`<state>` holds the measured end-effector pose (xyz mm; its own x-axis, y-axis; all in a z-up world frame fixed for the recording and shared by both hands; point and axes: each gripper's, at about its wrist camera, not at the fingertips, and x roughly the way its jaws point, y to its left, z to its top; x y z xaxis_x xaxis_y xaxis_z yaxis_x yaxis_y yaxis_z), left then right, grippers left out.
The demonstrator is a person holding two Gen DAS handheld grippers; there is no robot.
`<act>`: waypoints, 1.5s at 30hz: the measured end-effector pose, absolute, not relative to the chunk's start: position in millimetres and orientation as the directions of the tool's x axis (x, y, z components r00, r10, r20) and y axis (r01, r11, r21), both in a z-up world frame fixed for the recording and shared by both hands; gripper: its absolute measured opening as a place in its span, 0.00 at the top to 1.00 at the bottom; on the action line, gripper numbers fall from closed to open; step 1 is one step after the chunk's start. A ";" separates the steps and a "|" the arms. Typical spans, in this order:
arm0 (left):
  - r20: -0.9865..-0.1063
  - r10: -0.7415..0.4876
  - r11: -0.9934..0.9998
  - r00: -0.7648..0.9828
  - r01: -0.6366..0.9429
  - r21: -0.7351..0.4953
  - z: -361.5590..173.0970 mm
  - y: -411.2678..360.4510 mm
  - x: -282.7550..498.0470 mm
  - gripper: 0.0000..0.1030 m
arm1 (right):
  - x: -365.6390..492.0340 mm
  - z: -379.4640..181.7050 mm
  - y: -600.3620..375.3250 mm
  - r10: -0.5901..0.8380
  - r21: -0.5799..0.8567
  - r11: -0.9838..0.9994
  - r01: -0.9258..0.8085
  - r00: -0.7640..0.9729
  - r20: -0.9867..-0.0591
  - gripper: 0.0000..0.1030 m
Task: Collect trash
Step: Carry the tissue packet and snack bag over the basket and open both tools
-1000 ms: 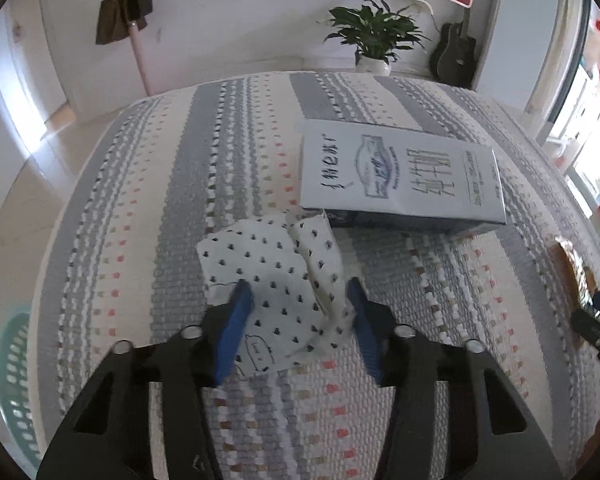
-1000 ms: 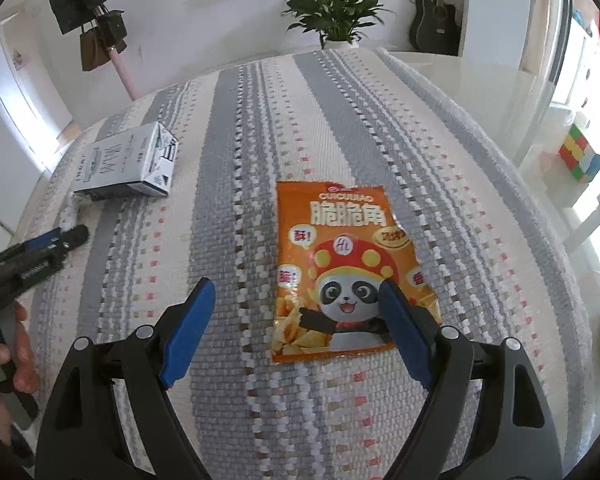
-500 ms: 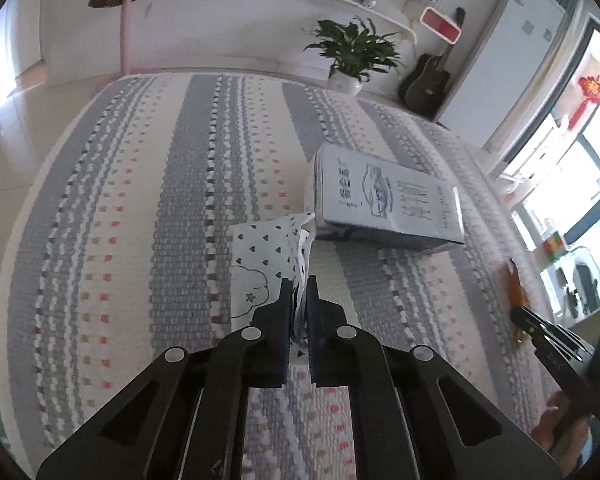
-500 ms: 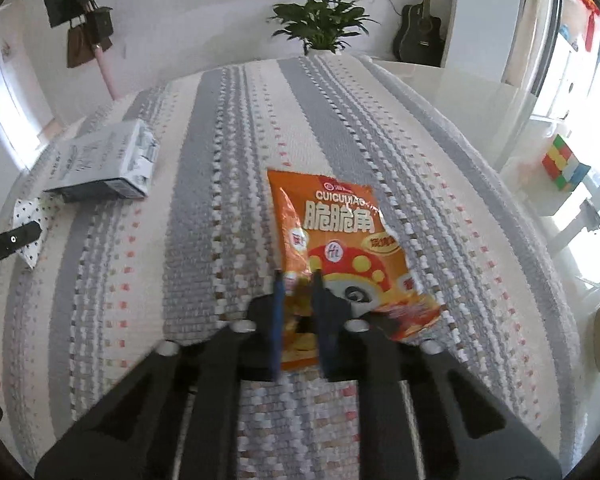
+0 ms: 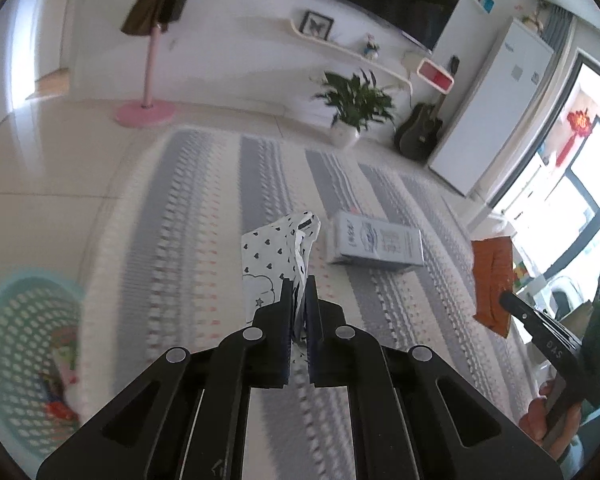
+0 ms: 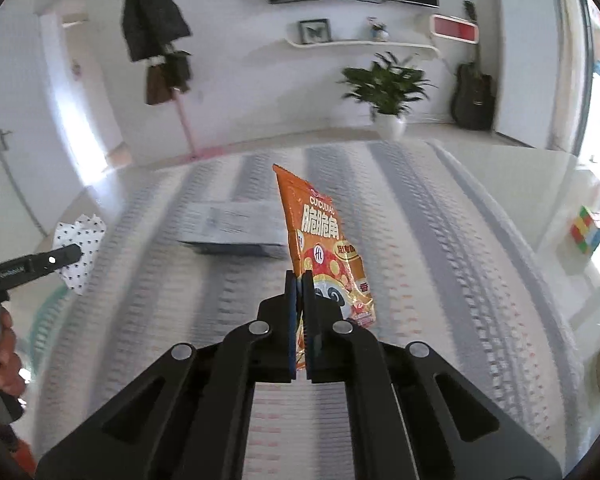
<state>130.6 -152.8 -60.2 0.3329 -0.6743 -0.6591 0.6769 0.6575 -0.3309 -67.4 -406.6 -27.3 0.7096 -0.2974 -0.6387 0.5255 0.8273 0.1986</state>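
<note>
Grippers clamp trash — left gripper (image 5: 299, 300) napkin (image 5: 278, 252), right gripper (image 6: 300, 292) snack bag (image 6: 320, 240) — above rug (image 5: 188, 216).

A grey-and-cream striped woven rug (image 5: 204, 240) covers pale floor tiles (image 5: 40, 184). A white printed carton (image 5: 376, 242) lies flat on the rug, beyond and right of the left fingers. A teal mesh basket (image 5: 16, 356) stands on the tiles, left of them.
</note>
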 end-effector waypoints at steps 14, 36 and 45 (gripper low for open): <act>-0.607 -0.600 0.790 0.521 0.504 -0.349 -16.4 19.6 175.1 0.96 | 52.1 28.6 -226.9 0.050 0.250 0.961 0.123 0.808 -0.588 0.99; -0.740 -0.521 0.852 0.426 0.218 -0.475 -105.1 116.5 249.4 0.93 | 206.7 -88.1 -97.9 0.416 0.511 0.860 0.019 0.554 -0.721 0.98; -0.725 -0.511 0.858 0.461 0.231 -0.458 -95.6 112.2 247.2 0.59 | 211.1 -108.3 -100.2 0.433 0.528 0.848 0.039 0.524 -0.734 0.79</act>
<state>247.2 112.2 -95.6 0.4611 -0.5112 -0.7253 0.2314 0.8584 -0.4579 211.1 -100.2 -108.3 0.5237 0.4326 -0.7339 0.0393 0.8483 0.5280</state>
